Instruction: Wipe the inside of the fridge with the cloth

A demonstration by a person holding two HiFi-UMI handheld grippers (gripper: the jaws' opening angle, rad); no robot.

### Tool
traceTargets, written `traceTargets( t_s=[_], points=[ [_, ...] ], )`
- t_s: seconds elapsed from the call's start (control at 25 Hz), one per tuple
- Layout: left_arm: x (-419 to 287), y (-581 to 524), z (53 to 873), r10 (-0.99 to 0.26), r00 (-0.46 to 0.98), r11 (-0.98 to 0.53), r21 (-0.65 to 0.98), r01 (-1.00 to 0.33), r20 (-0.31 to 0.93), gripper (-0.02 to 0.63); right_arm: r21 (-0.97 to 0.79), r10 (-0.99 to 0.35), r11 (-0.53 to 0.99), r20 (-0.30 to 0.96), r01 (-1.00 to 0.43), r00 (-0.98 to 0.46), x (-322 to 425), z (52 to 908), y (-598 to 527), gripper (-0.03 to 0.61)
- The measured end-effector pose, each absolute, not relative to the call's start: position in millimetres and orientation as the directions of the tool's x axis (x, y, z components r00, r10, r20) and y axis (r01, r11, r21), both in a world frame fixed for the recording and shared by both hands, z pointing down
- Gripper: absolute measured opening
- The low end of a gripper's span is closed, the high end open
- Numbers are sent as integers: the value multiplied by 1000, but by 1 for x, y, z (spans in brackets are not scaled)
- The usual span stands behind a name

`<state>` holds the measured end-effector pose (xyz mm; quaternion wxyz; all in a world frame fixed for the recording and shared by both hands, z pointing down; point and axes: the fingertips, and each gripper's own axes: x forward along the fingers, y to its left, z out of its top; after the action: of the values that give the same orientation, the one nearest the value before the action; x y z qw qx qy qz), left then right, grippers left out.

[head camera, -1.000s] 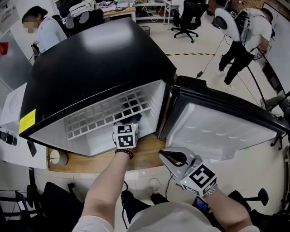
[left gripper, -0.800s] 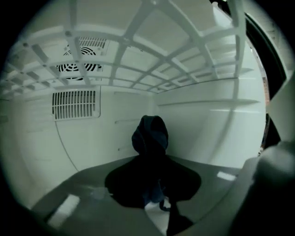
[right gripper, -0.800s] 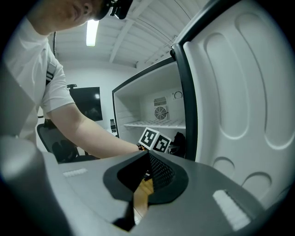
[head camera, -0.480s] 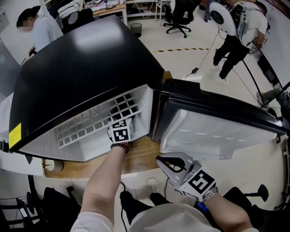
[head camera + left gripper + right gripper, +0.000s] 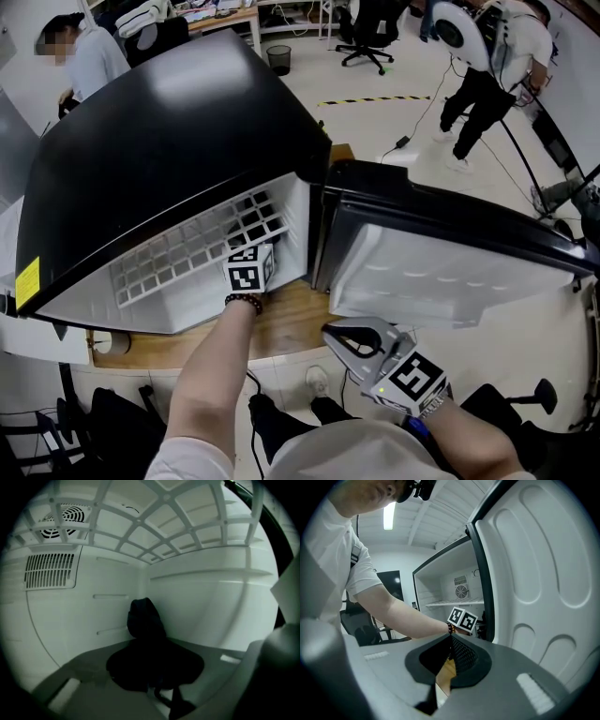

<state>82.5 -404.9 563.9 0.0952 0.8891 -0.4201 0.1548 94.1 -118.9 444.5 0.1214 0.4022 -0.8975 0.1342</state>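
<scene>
A small black fridge (image 5: 169,141) stands with its door (image 5: 450,272) swung wide to the right. My left gripper (image 5: 152,663) reaches inside under the white wire shelf (image 5: 187,248); in the head view only its marker cube (image 5: 248,269) shows. Its jaws are shut on a dark cloth (image 5: 143,618), which bulges up between them close to the inner back corner of the white fridge wall (image 5: 211,606). My right gripper (image 5: 343,339) hangs outside, below the door, shut with nothing in it. From the right gripper view the left marker cube (image 5: 462,619) sits at the fridge mouth.
The fridge rests on a wooden board (image 5: 291,319). A vent grille (image 5: 49,571) and a round fan grille (image 5: 63,520) are on the fridge's back wall. A person (image 5: 483,66) stands far right, another person (image 5: 89,56) far left, and an office chair (image 5: 370,28) behind.
My left hand has pushed further into the fridge with the cloth. The right gripper has stayed where it was, shut.
</scene>
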Motion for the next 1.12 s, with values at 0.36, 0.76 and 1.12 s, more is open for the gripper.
traceTargets(
  t_s=[0.36,0.76,1.12],
  points=[
    [90,-379,551,-674,663,-688,50,-724,326,81,-157,-687,646,307,-747,-659,87,443,-108,2],
    [93,-345,541,-655,692,-709,68,-702,304,81,-147,-693,647,295,-748,-658,85,436,-94,2],
    [96,-307,533,-634,718,-727,96,-680,285,81,-153,-707,637,275,-755,-652,86,431,-86,2]
  ],
)
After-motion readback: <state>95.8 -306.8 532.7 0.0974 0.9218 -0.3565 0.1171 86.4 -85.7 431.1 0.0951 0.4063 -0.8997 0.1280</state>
